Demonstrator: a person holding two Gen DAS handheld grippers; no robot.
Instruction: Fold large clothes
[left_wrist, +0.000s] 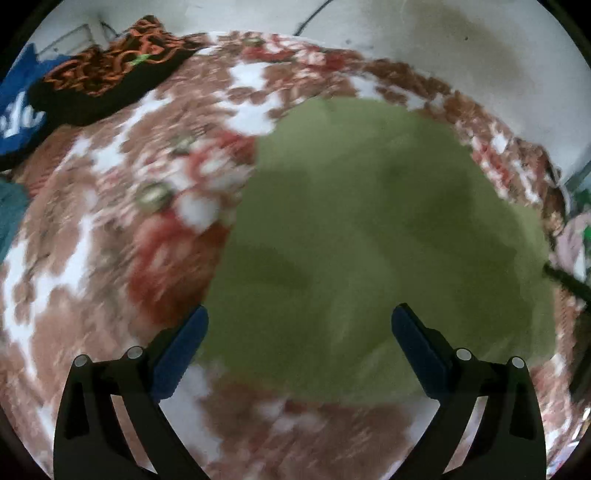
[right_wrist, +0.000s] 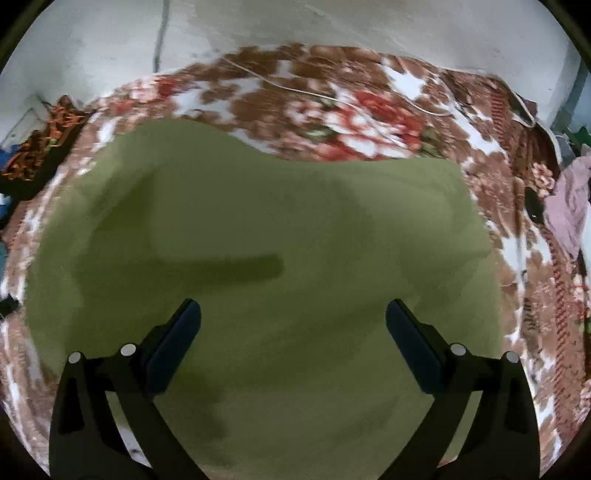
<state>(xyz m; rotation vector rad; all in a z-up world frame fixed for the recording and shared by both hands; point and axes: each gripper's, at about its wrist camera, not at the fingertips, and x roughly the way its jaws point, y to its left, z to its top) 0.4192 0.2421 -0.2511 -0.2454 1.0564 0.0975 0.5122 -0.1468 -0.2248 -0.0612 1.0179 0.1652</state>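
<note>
Beyond right tongs (right_wrist: 293, 314), white cord (right_wrist: 314, 94), unseen leftward

Bed under floral blanket (right_wrist: 369, 107), brown, red, white. Whitish stained wall (right_wrist: 332, 26) ahead of the right hand-held gripper; dark cable (right_wrist: 159, 37) runs down it, upper left. Thin white cord (right_wrist: 306, 92) lies across blanket. Flat, dim light

White letters stand on the blue cloth (left_wrist: 18, 107) at the bed's far left corner (cut off and blurred), so nothing reads whole.
</note>
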